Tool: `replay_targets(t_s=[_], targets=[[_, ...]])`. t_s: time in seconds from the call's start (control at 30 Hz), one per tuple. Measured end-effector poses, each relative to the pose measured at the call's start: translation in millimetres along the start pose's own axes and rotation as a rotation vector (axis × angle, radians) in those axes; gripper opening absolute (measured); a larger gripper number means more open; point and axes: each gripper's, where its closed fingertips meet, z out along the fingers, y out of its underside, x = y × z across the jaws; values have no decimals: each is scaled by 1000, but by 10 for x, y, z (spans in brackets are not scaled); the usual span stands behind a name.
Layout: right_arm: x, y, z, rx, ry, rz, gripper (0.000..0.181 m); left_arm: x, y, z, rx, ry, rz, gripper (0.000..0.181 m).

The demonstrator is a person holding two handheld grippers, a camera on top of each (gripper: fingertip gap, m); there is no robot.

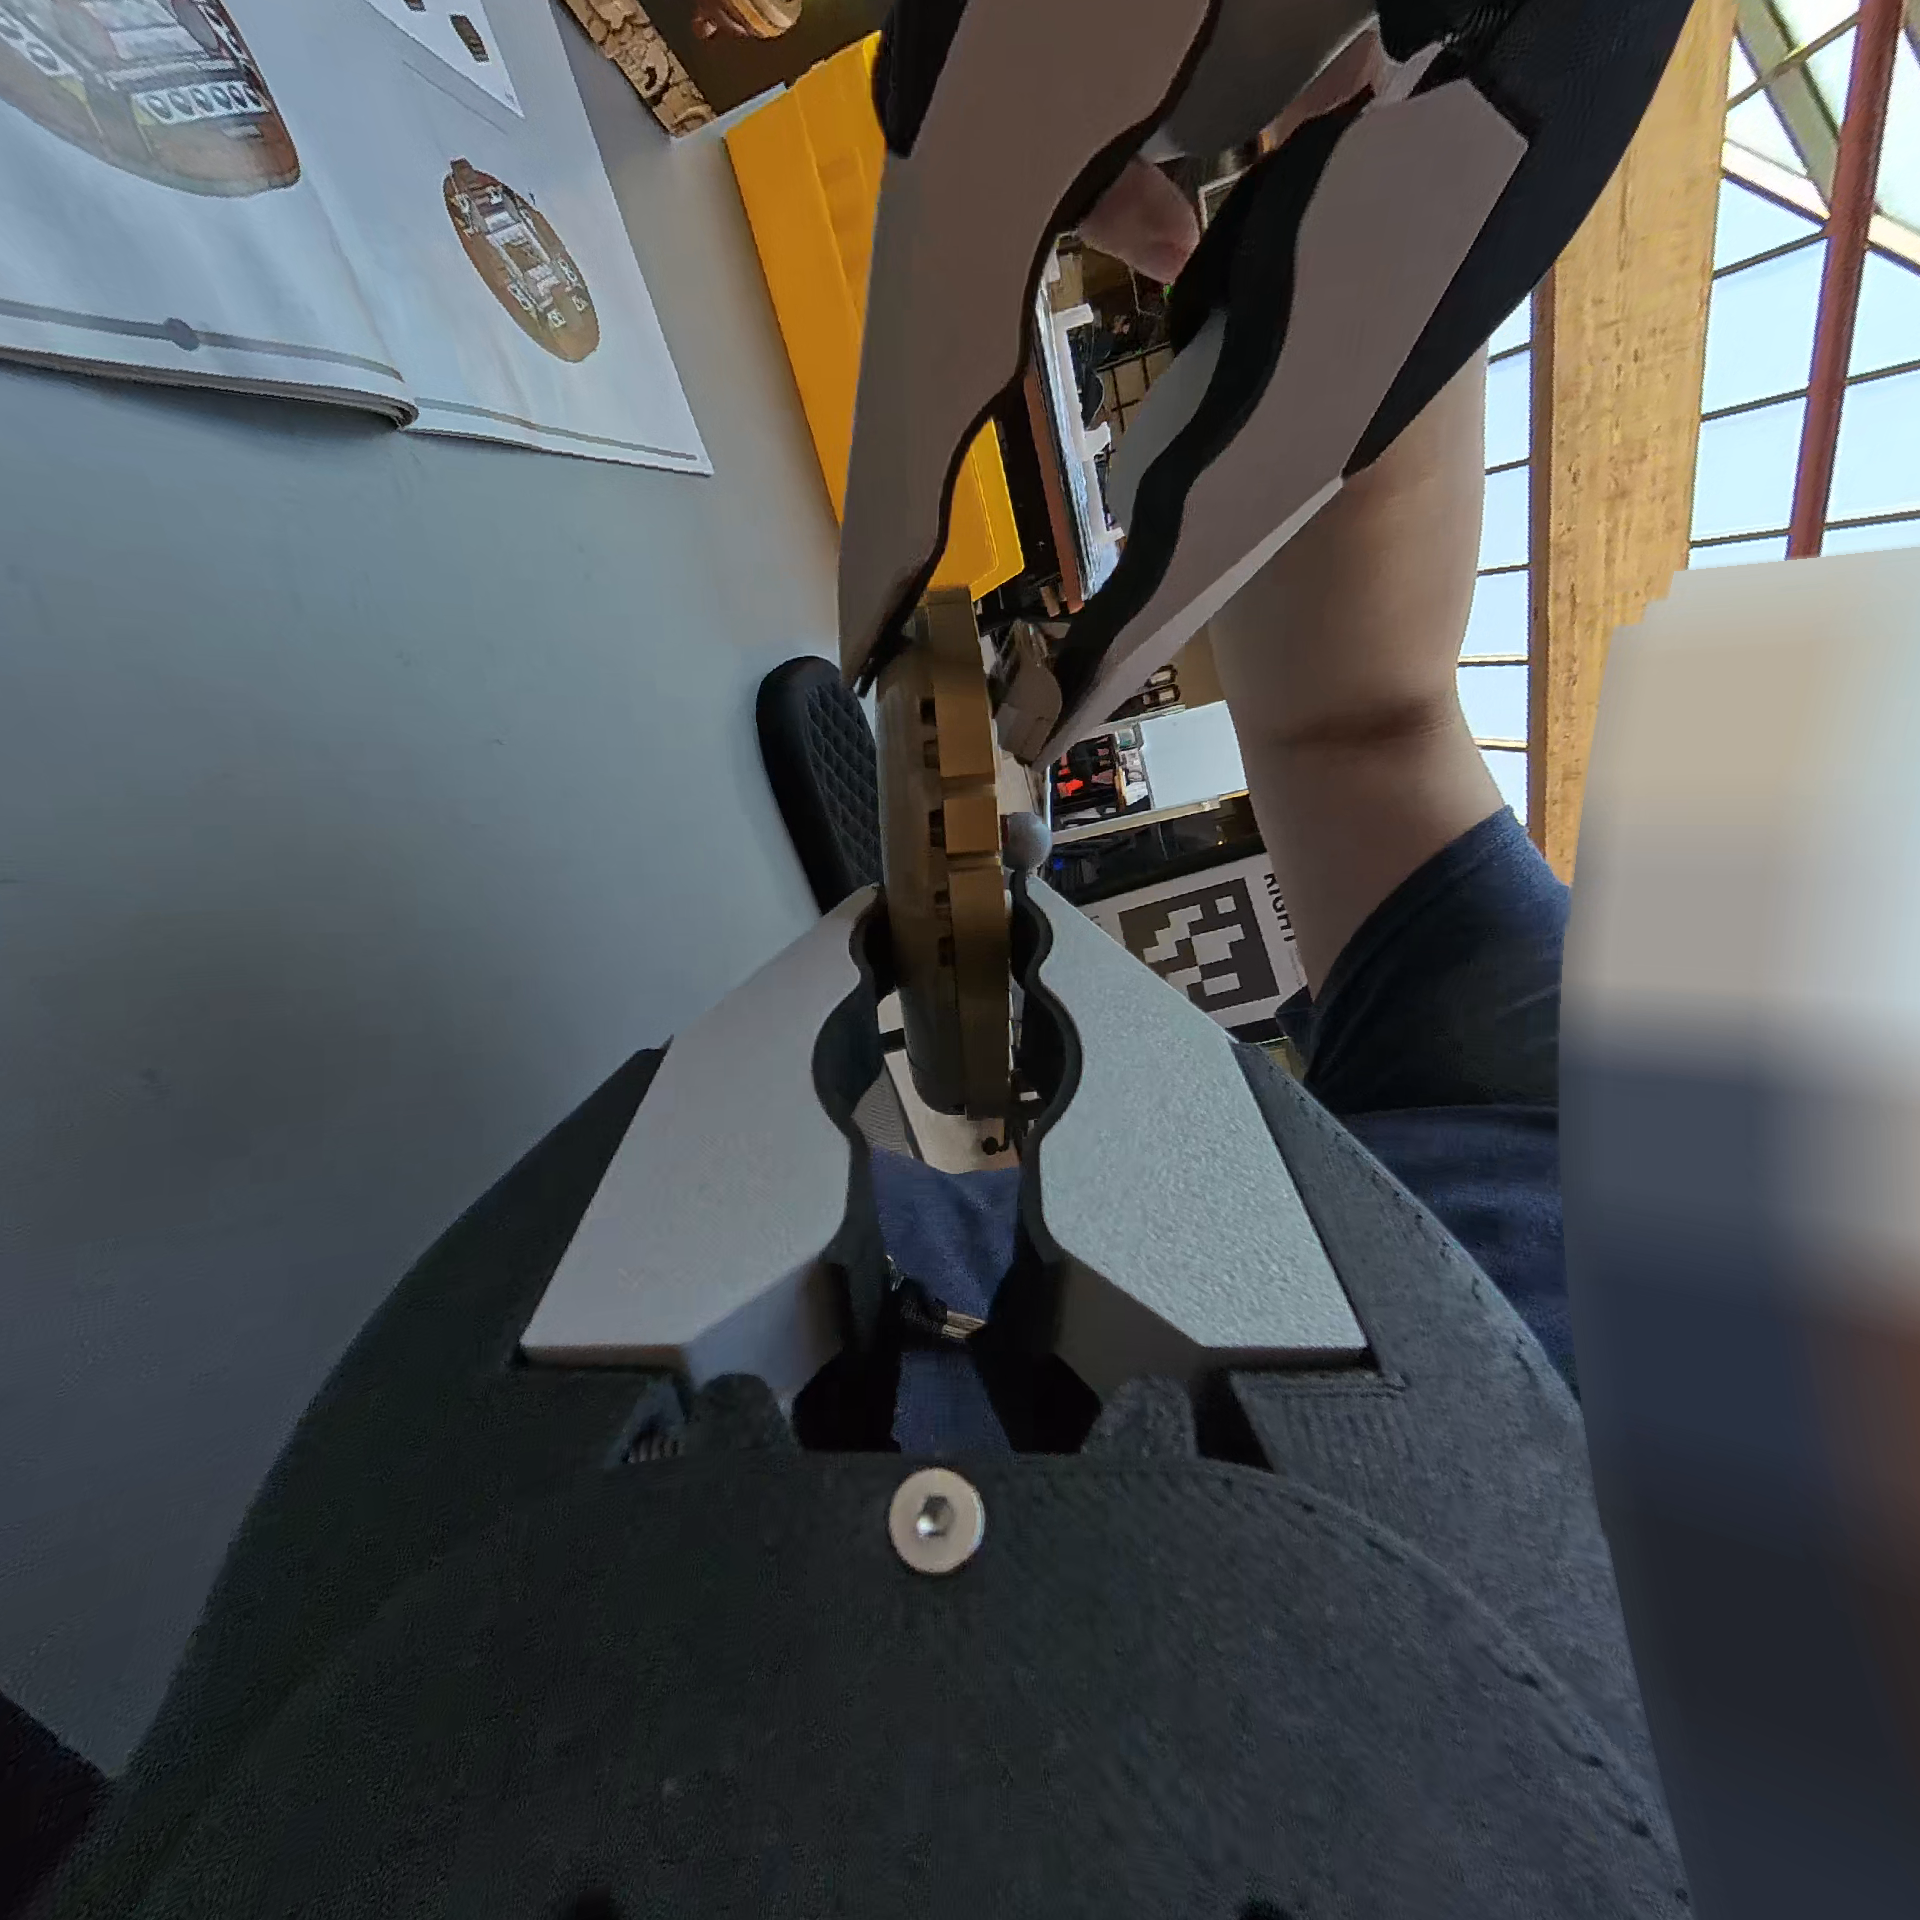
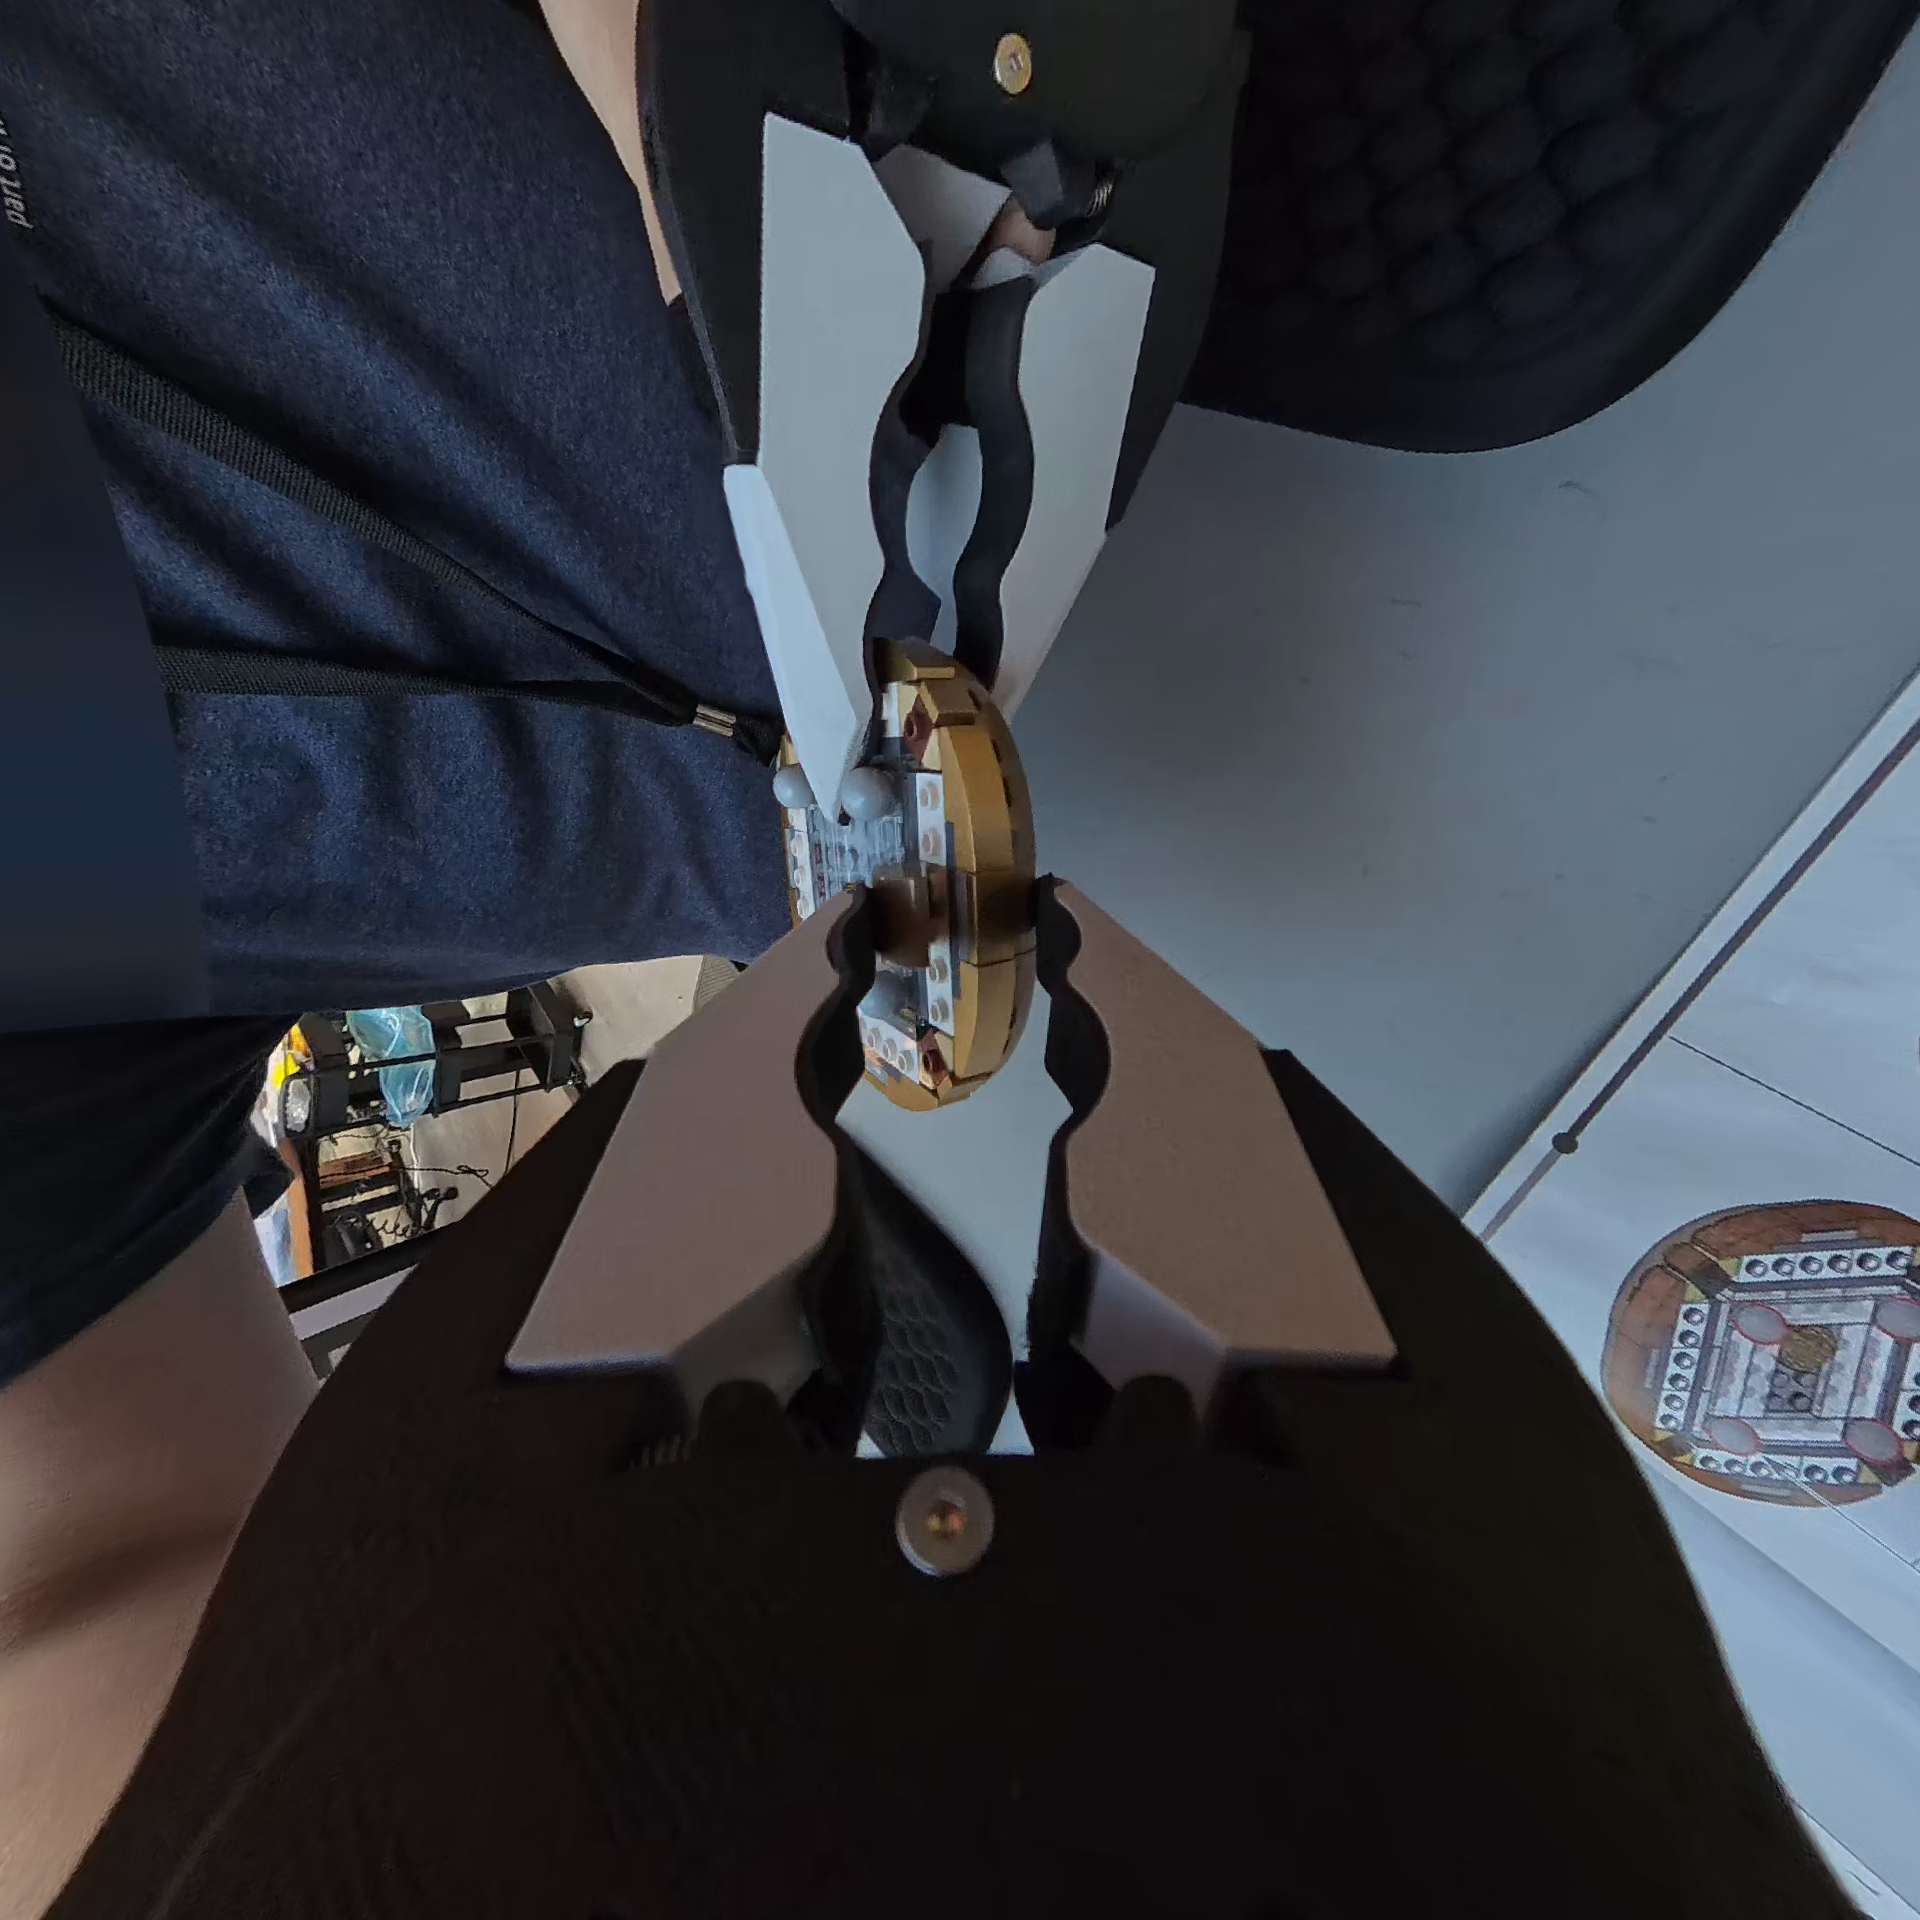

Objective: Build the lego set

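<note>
A round gold lego disc (image 1: pixel 951 790) with grey and white bricks on its face (image 2: pixel 987 831) is held edge-up above the table between both grippers. My left gripper (image 1: pixel 948 914) is shut on the disc's lower edge in the left wrist view; it comes in from the top of the right wrist view (image 2: pixel 914 727). My right gripper (image 2: pixel 948 902) is closed around the opposite edge, over a small brown round piece (image 2: pixel 904 920); it reaches down from above in the left wrist view (image 1: pixel 945 712). Grey ball pieces (image 2: pixel 868 795) stick out of the disc's face.
An open instruction booklet (image 1: pixel 312 260) lies on the grey table (image 1: pixel 312 831); it also shows in the right wrist view (image 2: pixel 1766 1299). A yellow bin (image 1: pixel 821 260) stands at the table's edge. A black mesh chair (image 2: pixel 1507 208) and a person's arm (image 1: pixel 1351 675) are close by. Only a small space, under 4 cm, lies between the two pairs of fingers.
</note>
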Motion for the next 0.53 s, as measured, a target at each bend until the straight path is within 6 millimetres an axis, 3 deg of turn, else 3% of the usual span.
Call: replay_targets(t_s=[0.53], targets=[[-223, 20, 10, 4, -296, 90, 30, 113, 71, 15, -56, -40, 159, 20]])
